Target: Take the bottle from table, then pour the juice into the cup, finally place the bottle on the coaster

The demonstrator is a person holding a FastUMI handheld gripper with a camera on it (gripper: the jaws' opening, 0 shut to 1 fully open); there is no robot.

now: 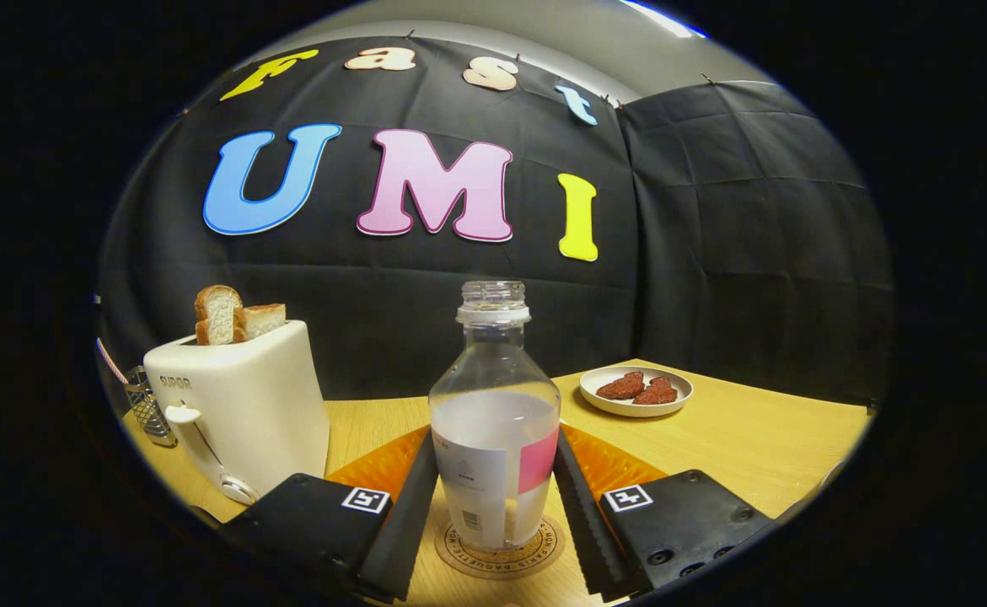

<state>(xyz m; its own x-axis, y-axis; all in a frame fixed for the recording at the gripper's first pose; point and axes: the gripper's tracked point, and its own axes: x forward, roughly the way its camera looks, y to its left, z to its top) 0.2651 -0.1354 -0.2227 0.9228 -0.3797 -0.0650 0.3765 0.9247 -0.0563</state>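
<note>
A clear plastic bottle (493, 396) with no cap stands upright on a round cork coaster (535, 550) on the wooden table. It holds whitish juice up to about half its height and wears a white and pink label. My gripper (495, 438) has one finger on each side of the bottle's body, and both fingers (413, 514) lie against its widest part. The bottle's base rests on the coaster between the fingers.
A white toaster (240, 413) with two bread slices (232, 316) stands just left of the fingers, with a metal rack (146, 409) behind it. Beyond the bottle to the right, a small white plate (636, 396) holds reddish-brown pieces. The table (754, 438) ends at the black cloth wall.
</note>
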